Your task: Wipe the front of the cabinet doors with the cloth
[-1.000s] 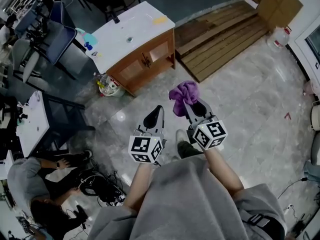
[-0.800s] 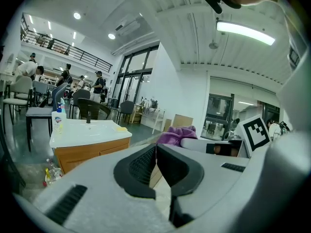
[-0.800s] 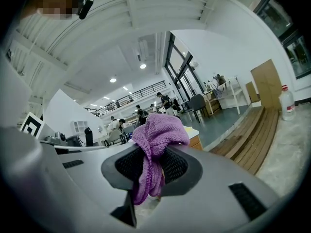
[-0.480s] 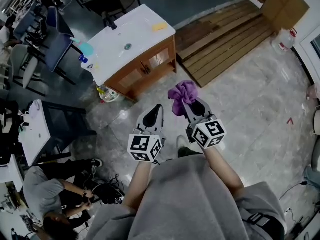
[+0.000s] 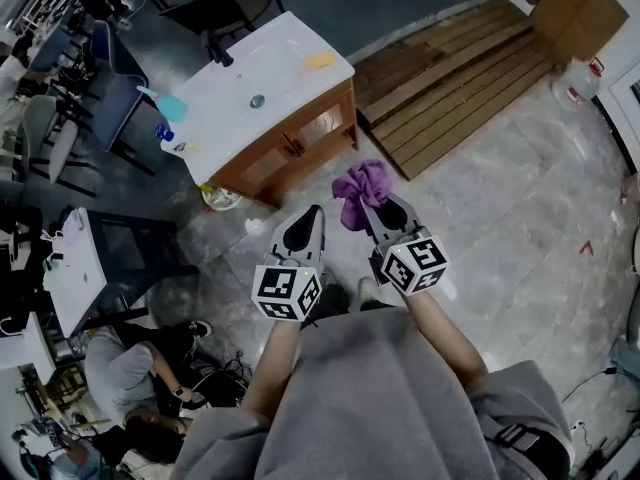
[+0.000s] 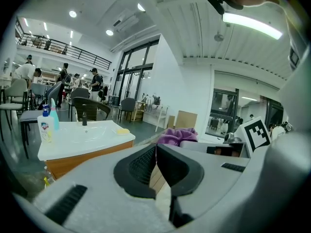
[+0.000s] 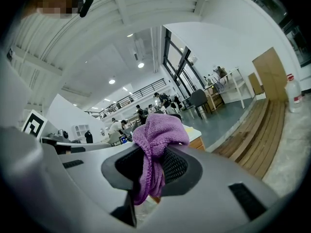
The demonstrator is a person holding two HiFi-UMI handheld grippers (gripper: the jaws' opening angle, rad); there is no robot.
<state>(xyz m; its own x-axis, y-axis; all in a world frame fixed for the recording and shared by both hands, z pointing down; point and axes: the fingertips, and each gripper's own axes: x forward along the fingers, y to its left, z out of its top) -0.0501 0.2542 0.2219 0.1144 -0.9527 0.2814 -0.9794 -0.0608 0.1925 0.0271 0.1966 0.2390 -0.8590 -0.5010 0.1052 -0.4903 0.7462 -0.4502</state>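
Right gripper (image 5: 378, 208) jaws clamped on purple cloth (image 5: 362, 182); left gripper (image 5: 314, 214) jaws closed, empty. Cabinet doors (image 5: 290, 144) not reached: approach square, press cloth flat.

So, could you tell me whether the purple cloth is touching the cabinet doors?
Apart. The head view shows bare floor between the cabinet doors and the purple cloth in the right gripper.

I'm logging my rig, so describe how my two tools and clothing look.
The left tool and right tool each have a light grey body, black ribbed jaws, and a white cube with black square markers at the rear. No cables show. You wear a grey top.
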